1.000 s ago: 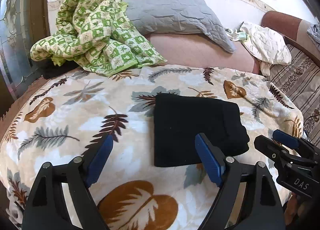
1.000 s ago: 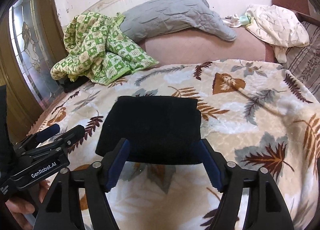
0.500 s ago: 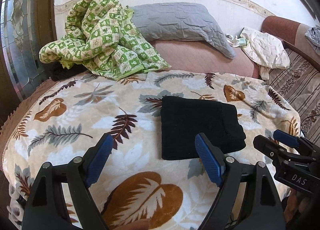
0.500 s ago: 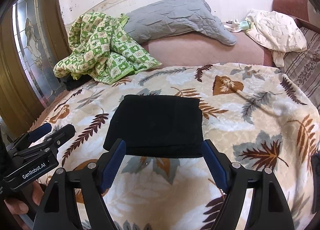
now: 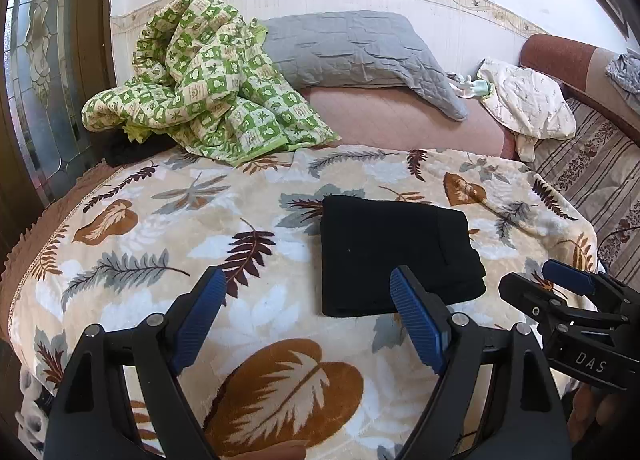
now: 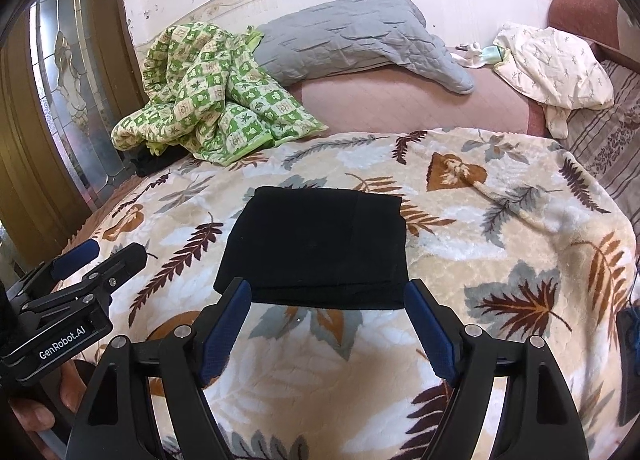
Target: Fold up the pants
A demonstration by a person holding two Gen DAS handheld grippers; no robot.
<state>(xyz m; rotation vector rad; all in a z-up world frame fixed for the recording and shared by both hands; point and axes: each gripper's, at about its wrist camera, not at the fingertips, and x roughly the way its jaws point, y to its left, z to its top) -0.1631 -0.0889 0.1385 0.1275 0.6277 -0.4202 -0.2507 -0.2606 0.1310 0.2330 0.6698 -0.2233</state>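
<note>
On the leaf-print blanket [image 5: 168,244], black pants [image 5: 392,252] lie folded compact; left gripper [image 5: 308,316] and right gripper [image 6: 326,320], jaws wide, empty, near them; folding looks finished

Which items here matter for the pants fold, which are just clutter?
Job:
black pants, folded on leaf blanket
left gripper, open
right gripper, open

Lying about:
green checked quilt
grey pillow
cream cloth

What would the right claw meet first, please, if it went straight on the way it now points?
Most likely the folded black pants: the right claw is open and empty, and the pants' near edge lies between its fingers in its view. Depth is unclear, so it may touch the leaf-print blanket first.
</note>
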